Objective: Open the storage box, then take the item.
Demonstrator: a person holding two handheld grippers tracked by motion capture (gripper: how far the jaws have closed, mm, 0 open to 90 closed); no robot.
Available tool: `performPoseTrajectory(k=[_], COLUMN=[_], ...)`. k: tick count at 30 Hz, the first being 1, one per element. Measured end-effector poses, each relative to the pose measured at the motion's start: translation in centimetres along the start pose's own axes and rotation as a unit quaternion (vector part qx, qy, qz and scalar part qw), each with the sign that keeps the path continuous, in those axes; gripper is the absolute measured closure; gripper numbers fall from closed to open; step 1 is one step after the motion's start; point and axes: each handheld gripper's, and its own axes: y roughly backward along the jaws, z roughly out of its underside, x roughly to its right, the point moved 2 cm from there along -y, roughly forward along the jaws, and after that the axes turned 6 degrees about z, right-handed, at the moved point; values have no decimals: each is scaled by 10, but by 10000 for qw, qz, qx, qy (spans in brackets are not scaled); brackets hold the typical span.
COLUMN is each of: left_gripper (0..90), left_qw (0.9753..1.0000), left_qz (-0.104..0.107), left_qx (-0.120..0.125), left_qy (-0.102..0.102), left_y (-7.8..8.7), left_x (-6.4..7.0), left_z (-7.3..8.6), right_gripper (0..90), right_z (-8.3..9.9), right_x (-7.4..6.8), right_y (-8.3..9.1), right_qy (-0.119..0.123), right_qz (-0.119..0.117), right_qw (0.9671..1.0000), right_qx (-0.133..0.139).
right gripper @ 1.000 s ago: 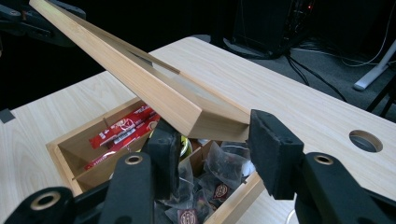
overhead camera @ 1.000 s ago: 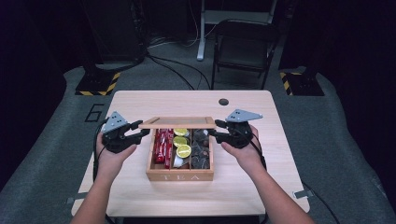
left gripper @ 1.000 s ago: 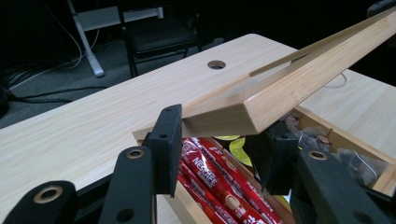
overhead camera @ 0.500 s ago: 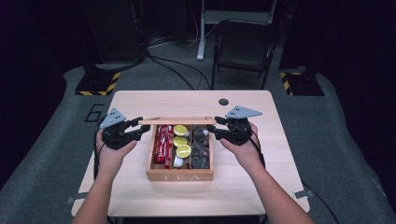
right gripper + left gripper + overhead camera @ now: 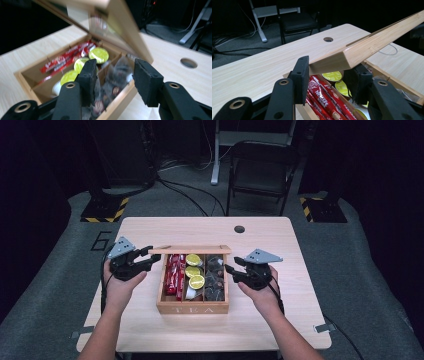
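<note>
Wooden lid (image 5: 372,47) is about halfway up, pinched at its corner in the left gripper (image 5: 131,262); right gripper (image 5: 250,272) sits open beside the box (image 5: 192,307). More swing left.

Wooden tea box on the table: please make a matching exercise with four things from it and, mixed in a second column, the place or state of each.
1. hinged wooden lid
2. red stick sachets
3. yellow-green round capsules
4. dark clear-wrapped packets

A. middle compartment
B. left compartment
C. raised, its corner between the left hand-held gripper jaws
D. right compartment, nearest the right hand-held gripper

Pairs: 1-C, 2-B, 3-A, 4-D
</note>
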Motion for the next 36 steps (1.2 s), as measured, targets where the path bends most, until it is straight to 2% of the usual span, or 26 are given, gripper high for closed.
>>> performPoseTrajectory(k=[1,3,5,6,9,10,13,17,18,19,20,26,30,36], left_gripper=[561,561,561,561,560,560,560,560,560,560,561,561,561,562], left_qw=[10000,10000,10000,10000,10000,10000,10000,10000,10000,10000,10000,10000,10000,10000], left_qz=[0,-5,-6,-5,5,15,14,6,12,12,0,2,-12,-21], left_qx=[-4,-9,-5,-2,-1,-3,-3,0,-9,-9,2,-29,-21,-18], left_qy=[-1,-1,1,3,6,6,7,6,5,5,4,-12,-17,-16], left_y=[0,0,0,0,0,0,0,0,0,0,0,0,0,0], left_x=[0,0,0,0,0,0,0,0,0,0,0,0,1,1], left_z=[0,0,0,0,0,0,0,0,0,0,0,0,0,0], right_gripper=[537,554,558,564,564,564,565,576,582,582,591,599,601,597], right_z=[0,8,10,14,17,21,24,25,25,25,26,27,27,29], right_x=[0,-2,-3,-6,-9,-12,-15,-18,-19,-19,-20,-22,-23,-25], right_y=[0,-6,-9,-16,-21,-29,-39,-49,-55,-55,-61,-68,-72,-77], right_qy=[0,41,56,102,107,113,148,66,-106,-106,-220,-253,-384,-327], right_qz=[0,-73,-102,-178,-184,-217,-270,-332,-460,-460,-463,-399,-351,-368], right_qw=[10000,9998,9997,9993,9991,9988,9982,9980,9973,9973,9972,9971,9969,9967], right_qx=[0,-187,-219,-315,-372,-422,-522,-543,-557,-557,-548,-592,-586,-644])
